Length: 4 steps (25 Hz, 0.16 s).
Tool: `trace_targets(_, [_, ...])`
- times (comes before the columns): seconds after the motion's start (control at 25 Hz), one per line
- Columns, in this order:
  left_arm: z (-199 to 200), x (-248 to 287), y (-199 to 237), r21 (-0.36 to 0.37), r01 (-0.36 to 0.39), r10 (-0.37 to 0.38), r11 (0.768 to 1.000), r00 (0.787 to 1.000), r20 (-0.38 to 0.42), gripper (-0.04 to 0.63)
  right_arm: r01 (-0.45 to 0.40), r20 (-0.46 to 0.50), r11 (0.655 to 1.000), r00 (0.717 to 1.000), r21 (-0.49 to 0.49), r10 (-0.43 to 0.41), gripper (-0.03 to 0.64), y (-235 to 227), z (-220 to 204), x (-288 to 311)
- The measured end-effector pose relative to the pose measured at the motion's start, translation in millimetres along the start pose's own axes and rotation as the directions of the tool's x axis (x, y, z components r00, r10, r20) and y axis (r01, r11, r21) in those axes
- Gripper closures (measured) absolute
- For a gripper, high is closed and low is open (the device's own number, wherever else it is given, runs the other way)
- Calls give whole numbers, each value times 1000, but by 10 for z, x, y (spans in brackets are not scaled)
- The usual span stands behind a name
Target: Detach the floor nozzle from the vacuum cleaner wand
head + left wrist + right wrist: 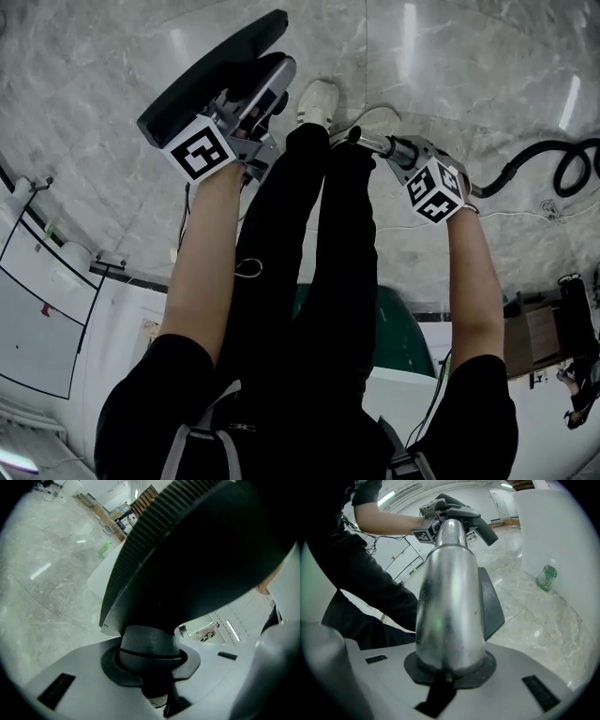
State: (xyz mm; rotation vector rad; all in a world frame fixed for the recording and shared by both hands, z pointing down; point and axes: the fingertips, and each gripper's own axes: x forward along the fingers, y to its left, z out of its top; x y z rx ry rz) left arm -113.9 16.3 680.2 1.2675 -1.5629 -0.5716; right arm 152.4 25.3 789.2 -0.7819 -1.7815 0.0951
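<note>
The black floor nozzle (211,80) hangs in the air at the upper left, and my left gripper (258,98) is shut on its round neck (150,648). The nozzle's ribbed underside (206,550) fills the left gripper view. My right gripper (394,150) is shut on the silver metal wand (370,141), which fills the middle of the right gripper view (450,602). In the head view the wand's free end stands apart from the nozzle, with the person's black-trousered legs between them. The right gripper view shows the nozzle (464,510) just beyond the wand's tip.
A black hose (534,159) curls on the marble floor at the right. The person's white shoes (319,98) stand below the grippers. A green bottle (547,577) sits on the floor by a white wall. White furniture (37,309) stands at the left.
</note>
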Motion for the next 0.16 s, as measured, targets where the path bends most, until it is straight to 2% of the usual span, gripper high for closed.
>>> trace_targets(0.16, [-134,66,-43,2,8,-8,1000,1000,-8,495,108,51,994,993,-10,-107,560,-178,51,-31])
